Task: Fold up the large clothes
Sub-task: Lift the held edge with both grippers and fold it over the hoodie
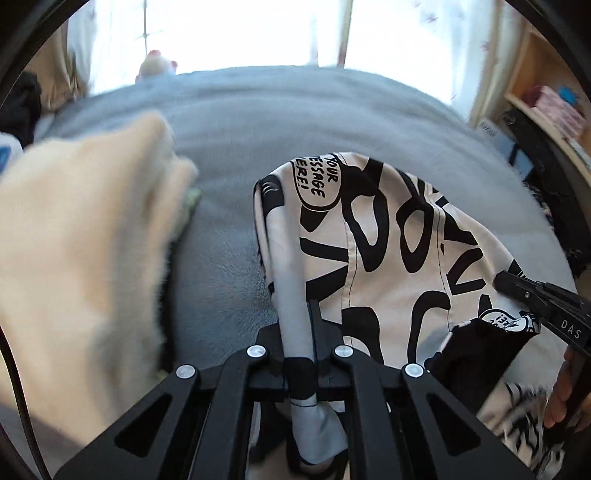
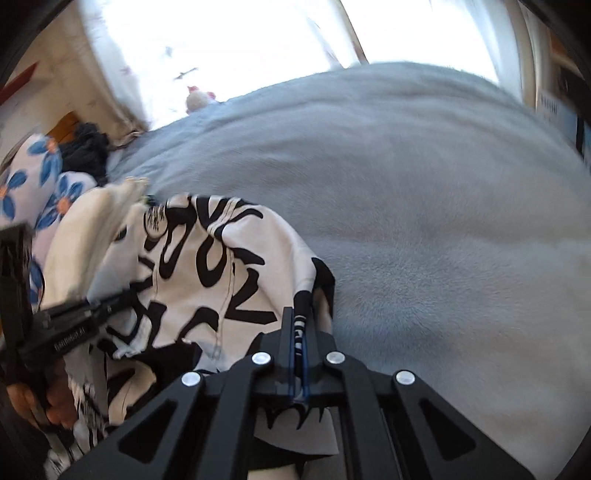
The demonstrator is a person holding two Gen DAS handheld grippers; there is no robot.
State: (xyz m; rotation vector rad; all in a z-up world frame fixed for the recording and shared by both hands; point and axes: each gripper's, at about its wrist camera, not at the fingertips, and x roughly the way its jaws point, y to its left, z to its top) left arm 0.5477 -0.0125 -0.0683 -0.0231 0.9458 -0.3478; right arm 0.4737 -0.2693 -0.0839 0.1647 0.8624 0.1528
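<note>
Left tool (image 1: 300, 332) pinching printed garment (image 1: 388, 236) hem; right tool (image 2: 300, 332) likewise; flowered cloth (image 2: 33, 177) only right view.

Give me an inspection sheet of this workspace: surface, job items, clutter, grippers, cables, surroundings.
Surface: grey fleece blanket, largely bare.
Job's things: black-and-white printed garment, bunched, held up at two edges.
Clutter: cream fabric; blue-flowered cloth; dark clothing.
Grippers: left gripper shut on the garment; right gripper shut on its other edge.
Cables: black cable at left edge.
Surroundings: bright window; wooden shelf; plush toy.
</note>
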